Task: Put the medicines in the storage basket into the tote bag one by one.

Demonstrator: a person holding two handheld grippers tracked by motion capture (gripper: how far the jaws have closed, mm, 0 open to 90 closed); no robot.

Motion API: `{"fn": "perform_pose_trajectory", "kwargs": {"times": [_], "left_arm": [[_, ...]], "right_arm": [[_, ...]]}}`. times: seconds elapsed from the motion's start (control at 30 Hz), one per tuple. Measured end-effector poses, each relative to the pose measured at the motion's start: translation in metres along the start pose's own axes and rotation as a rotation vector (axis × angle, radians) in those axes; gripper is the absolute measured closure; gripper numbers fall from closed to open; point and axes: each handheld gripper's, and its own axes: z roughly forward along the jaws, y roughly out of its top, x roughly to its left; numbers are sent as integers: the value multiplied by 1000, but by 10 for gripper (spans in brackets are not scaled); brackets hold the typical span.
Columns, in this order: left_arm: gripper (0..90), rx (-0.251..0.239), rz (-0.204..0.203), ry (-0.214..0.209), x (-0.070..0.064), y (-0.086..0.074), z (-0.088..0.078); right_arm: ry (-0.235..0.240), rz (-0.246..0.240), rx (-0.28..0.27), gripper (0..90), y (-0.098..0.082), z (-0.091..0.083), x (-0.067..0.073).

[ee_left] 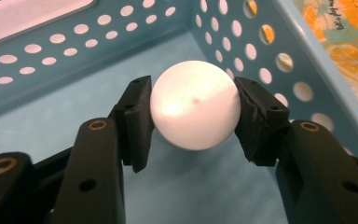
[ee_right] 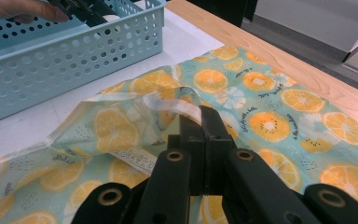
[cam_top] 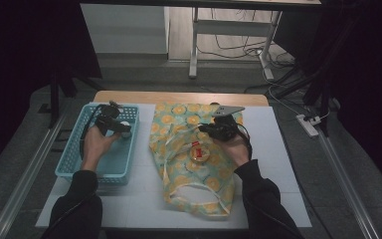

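Observation:
A white ball (ee_left: 195,105) sits low inside the light blue perforated basket (ee_left: 42,70), near a corner. My left gripper (ee_left: 193,95) is shut on it, one black pad against each side. From above, the left gripper (cam_top: 121,126) reaches into the basket (cam_top: 69,172) at the table's left. A cloth bag (cam_top: 189,179) printed with orange slices lies flat in the middle. My right gripper (ee_right: 204,116) is shut on the bag's pale strap (ee_right: 175,105) and lifts it slightly off the cloth (ee_right: 270,121). In the high view the right gripper (cam_top: 207,129) is over the bag's upper part.
A small round thing with a red mark (cam_top: 199,152) lies on the bag just below the right gripper. The white mat (cam_top: 278,164) covers the table, with a wooden edge (cam_top: 179,96) at the far side. In the right gripper view, the basket (ee_right: 51,70) stands to the left.

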Motion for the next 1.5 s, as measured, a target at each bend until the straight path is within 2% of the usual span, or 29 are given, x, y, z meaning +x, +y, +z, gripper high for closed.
{"fn": "perform_pose_trajectory", "kwargs": {"times": [0.4, 0.93, 1.17, 1.5], "left_arm": [[507, -57, 17, -7, 2, -5, -28], [507, -120, 70, -59, -12, -1, -64], [507, -131, 103, -94, -25, 1, -71], [507, -148, 173, -140, -53, 6, -79]], "right_arm": [[-1, -1, -2, 893, 0, 0, 0], [1, 3, -6, 893, 0, -1, -1], [2, 6, -8, 893, 0, -1, -1], [-2, 5, -11, 893, 1, -2, -1]]}}
